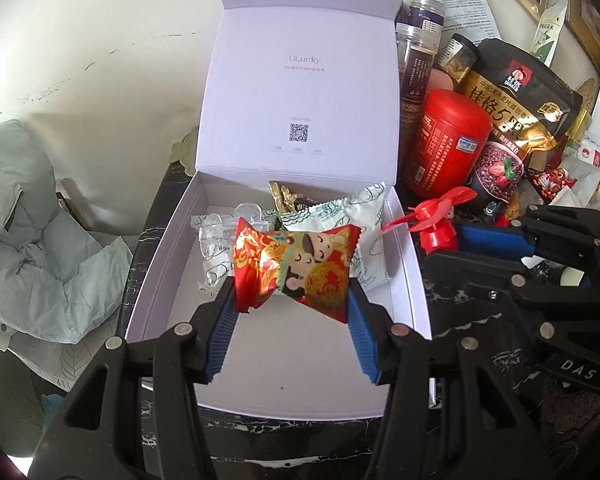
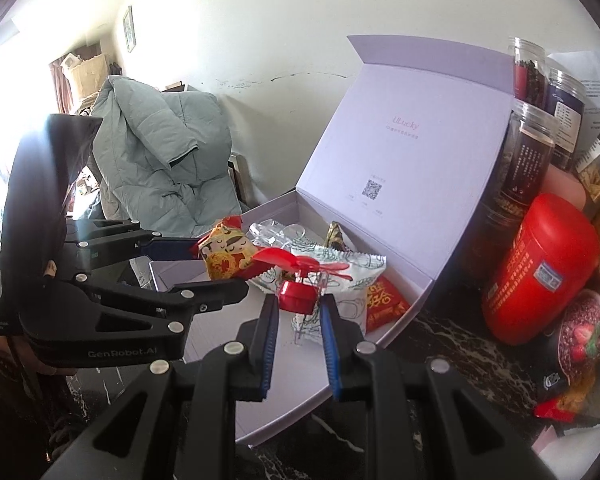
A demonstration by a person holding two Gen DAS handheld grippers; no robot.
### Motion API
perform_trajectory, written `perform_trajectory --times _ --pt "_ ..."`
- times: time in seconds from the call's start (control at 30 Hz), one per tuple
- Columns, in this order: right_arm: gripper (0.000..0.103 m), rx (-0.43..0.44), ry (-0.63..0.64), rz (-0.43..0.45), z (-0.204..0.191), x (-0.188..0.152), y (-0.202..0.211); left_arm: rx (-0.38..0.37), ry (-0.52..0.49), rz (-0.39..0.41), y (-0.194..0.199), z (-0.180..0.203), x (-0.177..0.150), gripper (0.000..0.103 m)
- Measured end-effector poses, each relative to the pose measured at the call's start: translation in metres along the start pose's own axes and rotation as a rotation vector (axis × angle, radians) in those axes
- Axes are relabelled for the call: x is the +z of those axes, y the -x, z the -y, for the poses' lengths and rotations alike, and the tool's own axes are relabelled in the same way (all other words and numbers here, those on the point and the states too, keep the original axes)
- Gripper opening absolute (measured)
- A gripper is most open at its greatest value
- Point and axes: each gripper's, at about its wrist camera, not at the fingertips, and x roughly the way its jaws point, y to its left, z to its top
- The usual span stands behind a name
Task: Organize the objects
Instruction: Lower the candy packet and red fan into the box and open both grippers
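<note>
Left tool (image 1: 292,300) is squeezing the red snack packet (image 1: 296,270) over the white box (image 1: 410,280). It's light & crinkly, so holding its sides works. Right tool (image 2: 299,312) is pinching the little red fan (image 2: 300,276).

I see red-gold cartoon snack packet (image 1: 296,268) held above open white box (image 1: 160,248). Small red propeller fan (image 2: 298,280) over box's right side. White patterned packets (image 1: 364,216), gold packet (image 1: 286,196) lie inside.
</note>
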Motion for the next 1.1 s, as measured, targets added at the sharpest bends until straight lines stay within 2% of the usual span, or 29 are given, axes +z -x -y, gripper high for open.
perform_trajectory --times 0.4,0.57,1.1 --pt "0.02 0.017 0.024 0.019 0.018 0.042 -0.03 0.008 0.005 0.02 -0.029 -0.026 0.041 0.05" --pt "0.02 0.033 0.006 0.022 0.028 0.055 -0.049 0.01 0.028 -0.012 -0.052 -0.041 0.048 0.05" --pt "0.02 0.032 -0.068 -0.05 0.044 0.04 -0.101 0.025 0.024 -0.038 -0.082 -0.045 0.039 0.05"
